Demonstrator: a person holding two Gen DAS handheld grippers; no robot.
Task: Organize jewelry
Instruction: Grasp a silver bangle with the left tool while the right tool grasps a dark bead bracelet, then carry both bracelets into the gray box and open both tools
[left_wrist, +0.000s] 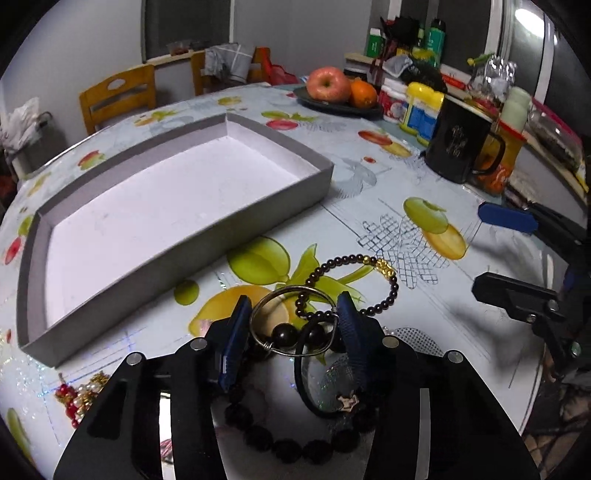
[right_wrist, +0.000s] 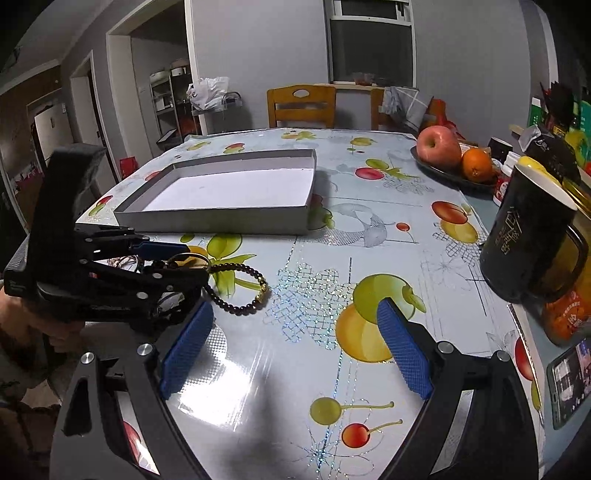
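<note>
My left gripper (left_wrist: 293, 308) has its blue pads on either side of a silver wire ring with dark beads (left_wrist: 291, 325); whether they press it is unclear. A small dark bead bracelet with gold beads (left_wrist: 354, 284) lies just beyond, also in the right wrist view (right_wrist: 240, 288). A large dark bead bracelet (left_wrist: 288, 439) and a black hair band (left_wrist: 314, 391) lie under the left gripper. A shallow grey box (left_wrist: 229, 221) with a white bottom stands empty to the left (right_wrist: 221, 218). My right gripper (right_wrist: 295, 332) is open and empty over the tablecloth.
A red and pearl trinket (left_wrist: 79, 397) lies at the near left. A black mug (right_wrist: 532, 236), fruit plate (right_wrist: 443, 170), bottles (left_wrist: 424, 107) and a phone (right_wrist: 569, 384) crowd the right side. Wooden chairs (right_wrist: 301, 107) stand behind the table.
</note>
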